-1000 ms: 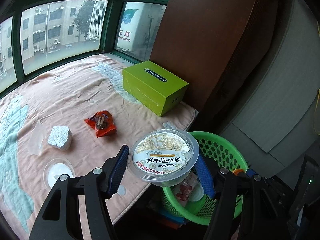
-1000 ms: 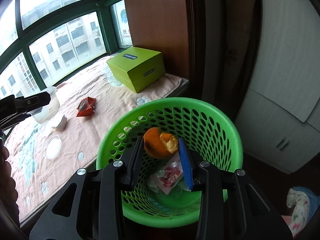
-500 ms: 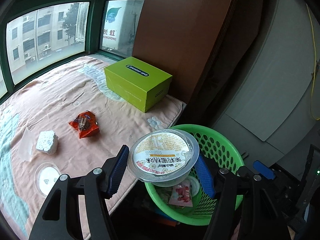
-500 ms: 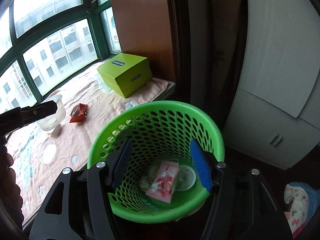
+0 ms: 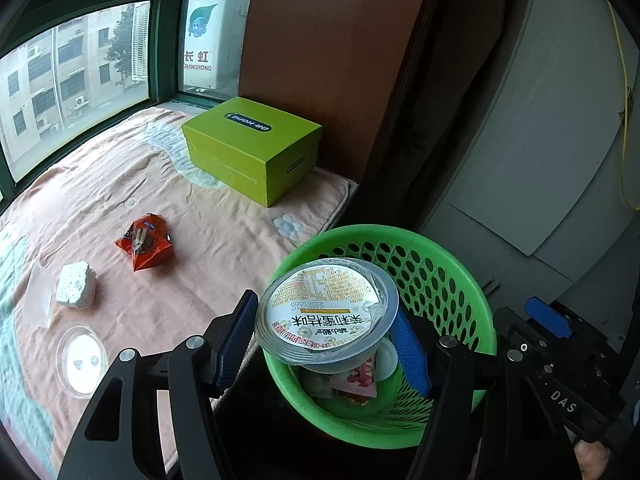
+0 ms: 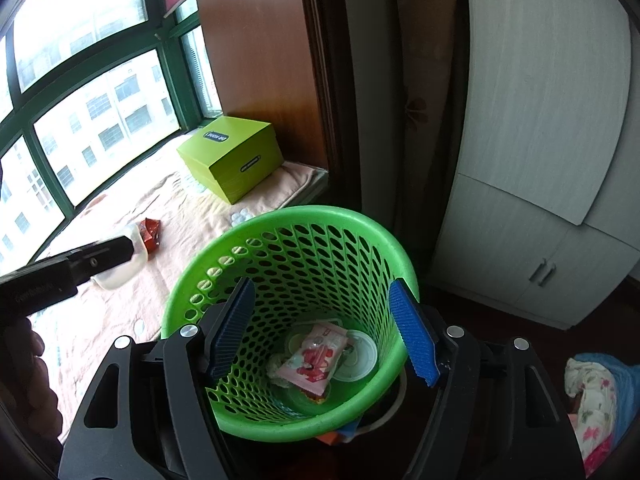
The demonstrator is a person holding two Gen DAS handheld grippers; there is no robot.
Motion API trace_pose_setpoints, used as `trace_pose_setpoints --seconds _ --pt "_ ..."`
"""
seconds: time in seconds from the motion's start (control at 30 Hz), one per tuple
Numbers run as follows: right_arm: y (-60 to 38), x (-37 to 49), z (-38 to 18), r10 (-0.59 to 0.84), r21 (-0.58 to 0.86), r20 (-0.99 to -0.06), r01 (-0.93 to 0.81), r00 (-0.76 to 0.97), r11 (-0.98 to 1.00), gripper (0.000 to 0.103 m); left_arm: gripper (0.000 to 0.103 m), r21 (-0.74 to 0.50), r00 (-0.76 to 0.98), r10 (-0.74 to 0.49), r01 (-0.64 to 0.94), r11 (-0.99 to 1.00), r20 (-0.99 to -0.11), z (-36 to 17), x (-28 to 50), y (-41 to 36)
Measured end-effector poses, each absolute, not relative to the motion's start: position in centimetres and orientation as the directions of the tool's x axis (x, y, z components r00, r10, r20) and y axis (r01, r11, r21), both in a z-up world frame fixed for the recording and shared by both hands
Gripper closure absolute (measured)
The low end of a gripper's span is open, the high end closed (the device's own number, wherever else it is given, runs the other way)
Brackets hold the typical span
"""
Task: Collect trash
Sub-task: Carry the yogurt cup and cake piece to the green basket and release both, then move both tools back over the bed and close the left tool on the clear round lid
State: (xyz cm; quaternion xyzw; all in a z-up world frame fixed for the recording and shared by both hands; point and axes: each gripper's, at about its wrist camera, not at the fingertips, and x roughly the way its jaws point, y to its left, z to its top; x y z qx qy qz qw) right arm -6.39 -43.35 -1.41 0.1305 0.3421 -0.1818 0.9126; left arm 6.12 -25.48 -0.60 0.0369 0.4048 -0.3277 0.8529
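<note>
Left jaws pinching one cup, right jaws spread over one basket, perhaps three scraps inside.

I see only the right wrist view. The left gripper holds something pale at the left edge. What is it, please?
Observer: A clear plastic cup with a printed, sealed lid, clamped in the left gripper.
Operator: Does other trash lie on the blanket besides the red wrapper?
Observer: Yes. A white foam chunk and a clear round lid lie to the left of that wrapper.
</note>
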Motion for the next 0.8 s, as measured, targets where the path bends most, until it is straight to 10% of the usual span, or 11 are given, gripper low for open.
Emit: trace_pose_setpoints --seconds 0.8 --pt "-44.1 -7.1 -1.1 -0.249 0.139 -0.657 0.439 0.711 0.888 0.028 0.027 -0.208 0.411 -0.538 0.619 0.757 -0.736 -1.7 5.6 -27.6"
